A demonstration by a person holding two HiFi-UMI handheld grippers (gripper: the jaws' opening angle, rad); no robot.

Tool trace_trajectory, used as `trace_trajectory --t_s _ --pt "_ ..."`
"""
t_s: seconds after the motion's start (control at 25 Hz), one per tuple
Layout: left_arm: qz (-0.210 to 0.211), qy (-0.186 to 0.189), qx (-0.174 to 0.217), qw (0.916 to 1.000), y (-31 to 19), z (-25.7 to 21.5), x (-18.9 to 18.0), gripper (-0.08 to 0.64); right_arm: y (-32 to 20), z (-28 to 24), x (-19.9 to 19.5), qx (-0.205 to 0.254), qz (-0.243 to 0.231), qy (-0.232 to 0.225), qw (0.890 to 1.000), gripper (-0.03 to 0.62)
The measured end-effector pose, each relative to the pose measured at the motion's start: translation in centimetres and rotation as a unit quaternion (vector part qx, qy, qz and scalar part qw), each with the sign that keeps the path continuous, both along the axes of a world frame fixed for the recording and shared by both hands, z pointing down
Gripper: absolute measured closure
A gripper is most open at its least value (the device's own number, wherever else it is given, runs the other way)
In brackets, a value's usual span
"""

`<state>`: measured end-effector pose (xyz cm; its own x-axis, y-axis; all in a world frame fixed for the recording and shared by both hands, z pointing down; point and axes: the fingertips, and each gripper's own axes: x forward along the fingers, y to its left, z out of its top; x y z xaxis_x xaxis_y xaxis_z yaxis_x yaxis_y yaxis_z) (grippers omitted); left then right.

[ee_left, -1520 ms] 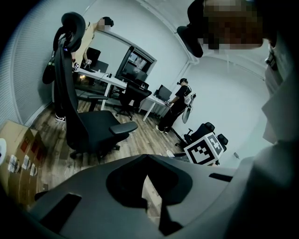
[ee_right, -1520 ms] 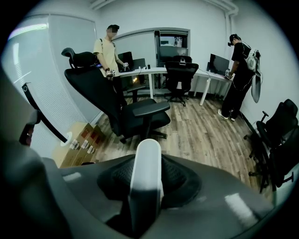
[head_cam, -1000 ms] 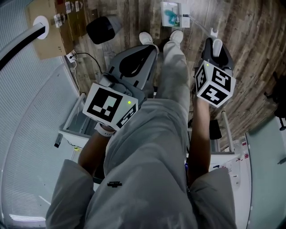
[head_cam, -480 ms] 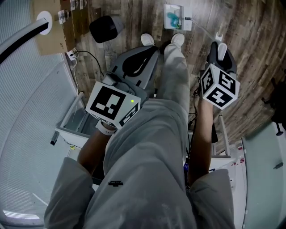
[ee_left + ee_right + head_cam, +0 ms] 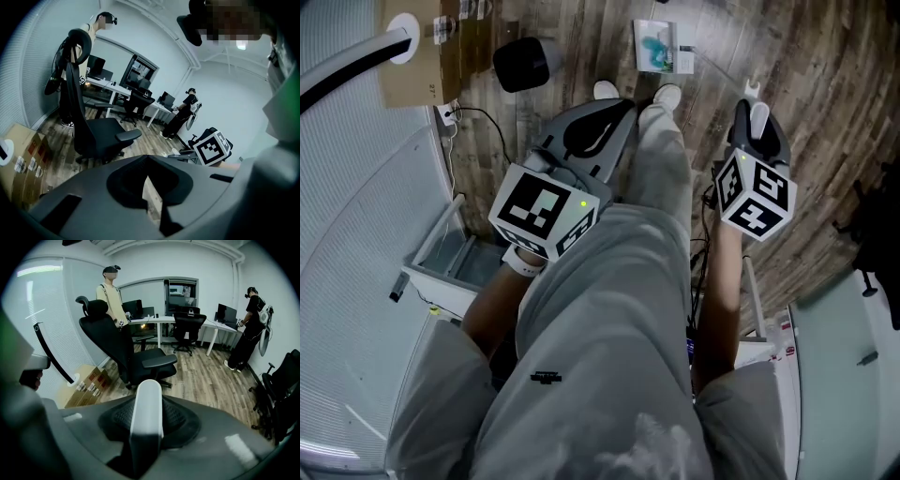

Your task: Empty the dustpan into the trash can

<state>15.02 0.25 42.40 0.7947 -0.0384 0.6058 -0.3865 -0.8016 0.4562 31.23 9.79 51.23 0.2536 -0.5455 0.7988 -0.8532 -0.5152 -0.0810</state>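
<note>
Firmly, it seems — right hand-held gripper clasps a white handle

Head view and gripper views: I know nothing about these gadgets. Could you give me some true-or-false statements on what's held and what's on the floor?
1. The right gripper is clamped on a slim white dustpan handle. True.
2. The left gripper holds a brush. False: its jaws are together, with nothing between them.
3. The white square dustpan carries something teal. True.
4. In the head view, the black round trash can sits right of the dustpan. False: it sits to its left.
</note>
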Motion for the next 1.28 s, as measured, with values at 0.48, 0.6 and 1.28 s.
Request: trace_trajectory --t_s 0.48,0.6,1.28 --pt "-0.011 0.019 0.024 0.9995 0.0 -3.0 -1.5 0.554 -2.4 -6.4 -2.6 0.023 -0.073 0.008 0.997 0.466" --pt "-0.002 0.022 0.031 0.9993 0.2 -3.3 -1.7 0.554 -2.6 -8.0 -3.3 0.029 -0.087 0.007 0.996 0.468" --pt "0.151 0.070 0.074 0.9833 2.1 -1.1 4.5 0.460 -5.2 -15.2 -6.3 0.050 -0.140 0.014 0.989 0.466"
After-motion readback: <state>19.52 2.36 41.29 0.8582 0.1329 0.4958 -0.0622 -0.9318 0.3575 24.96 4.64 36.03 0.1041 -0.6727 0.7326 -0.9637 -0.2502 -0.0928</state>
